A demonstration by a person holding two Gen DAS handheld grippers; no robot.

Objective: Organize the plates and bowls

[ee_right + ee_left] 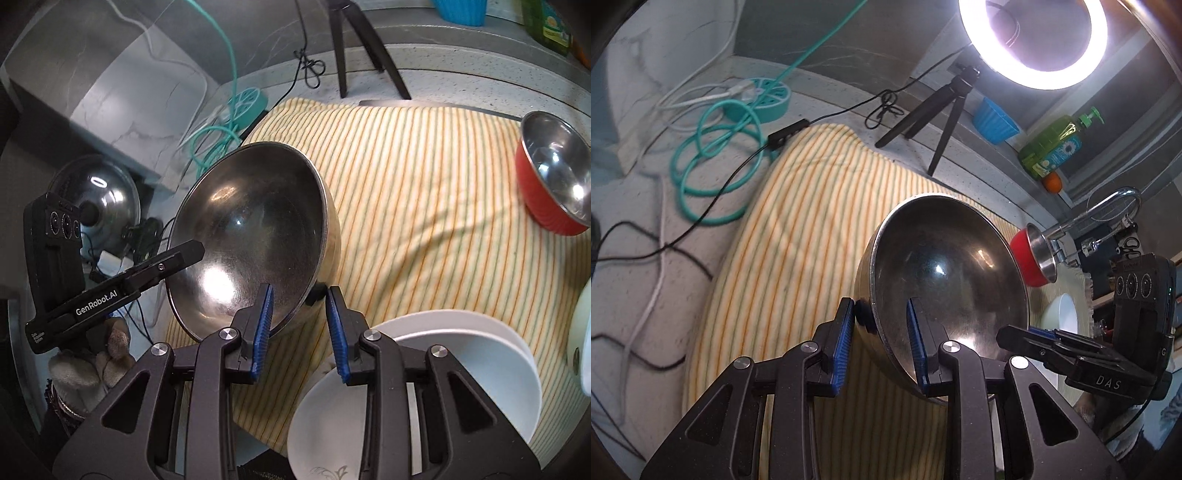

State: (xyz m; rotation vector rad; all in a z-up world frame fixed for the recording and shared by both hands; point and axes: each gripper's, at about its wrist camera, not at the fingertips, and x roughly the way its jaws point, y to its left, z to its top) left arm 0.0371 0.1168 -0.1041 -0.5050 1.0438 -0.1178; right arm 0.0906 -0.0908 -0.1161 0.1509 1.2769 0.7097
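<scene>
- Over the striped cloth (pixel 798 236) on the bench, seen from our left wrist, we hold the big steel bowl (pixel 945 273) tipped up on edge. Our left gripper (pixel 881 345) clasps its rim, one blue pad outside the wall and one inside. We judge that grip was chosen because the rim is the only thin part two fingers can straddle.
- At the right of that view our right gripper (pixel 1030 334) reaches the opposite rim, so the bowl hangs between both tools. That probably keeps so wide a vessel from swinging.
- Toward the far right edge of the cloth sits a red bowl (pixel 1032 258), and a white bowl (pixel 1062 314) shows below it. A ring light (pixel 1032 42) on its tripod stands at the bench's back edge.
- From our right wrist, the steel bowl (pixel 255 229) again stands tilted, its hollow facing the camera. Our right gripper (pixel 301 325) straddles its lower rim; the inner pad lies on the metal, but we cannot tell whether the outer pad presses.
- Stacked white plates (pixel 461 354) lie at the cloth's near edge under that gripper, and the red bowl (pixel 554 184) sits near the far right corner. We judge the sorting barely begun.
</scene>
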